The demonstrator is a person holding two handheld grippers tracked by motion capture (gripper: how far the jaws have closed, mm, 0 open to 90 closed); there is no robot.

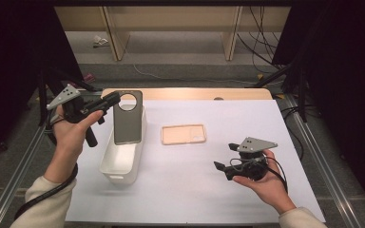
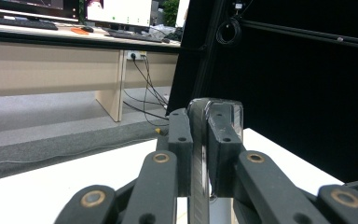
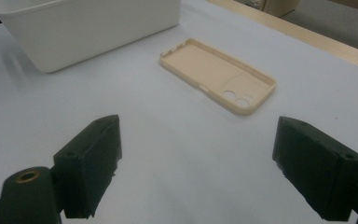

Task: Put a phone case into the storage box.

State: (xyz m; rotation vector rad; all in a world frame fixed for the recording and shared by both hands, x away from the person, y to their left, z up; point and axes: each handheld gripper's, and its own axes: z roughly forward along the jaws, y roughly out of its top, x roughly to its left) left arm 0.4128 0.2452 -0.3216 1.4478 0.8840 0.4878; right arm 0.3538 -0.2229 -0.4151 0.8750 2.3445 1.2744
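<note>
Nearest the person, at about four o'clock on the white surface [image 1: 180, 190], the right hand-held gripper [image 1: 220, 167] rests in an upturned palm with its jaws spread wide and nothing between them. Its own view looks across at the beige phone case [image 3: 219, 74], which lies flat and hollow side up near the centre of the surface, long axis running nine to three, camera cut-outs toward three o'clock in the high view.

Farther off, at about ten o'clock, the left hand-held gripper [image 1: 110, 99] is pinching a grey phone case [image 1: 127, 118] by its top edge, pads pressed on either side of the thin shell. That case hangs upright over the far end of the white bin [image 1: 119, 164], long axis vertical, its large round camera opening at the top.

The step in hand looks like dropping the grey case into the bin. The next move would call for lowering it between the bin walls, then parting the jaws; the beige case seems left for afterwards.
</note>
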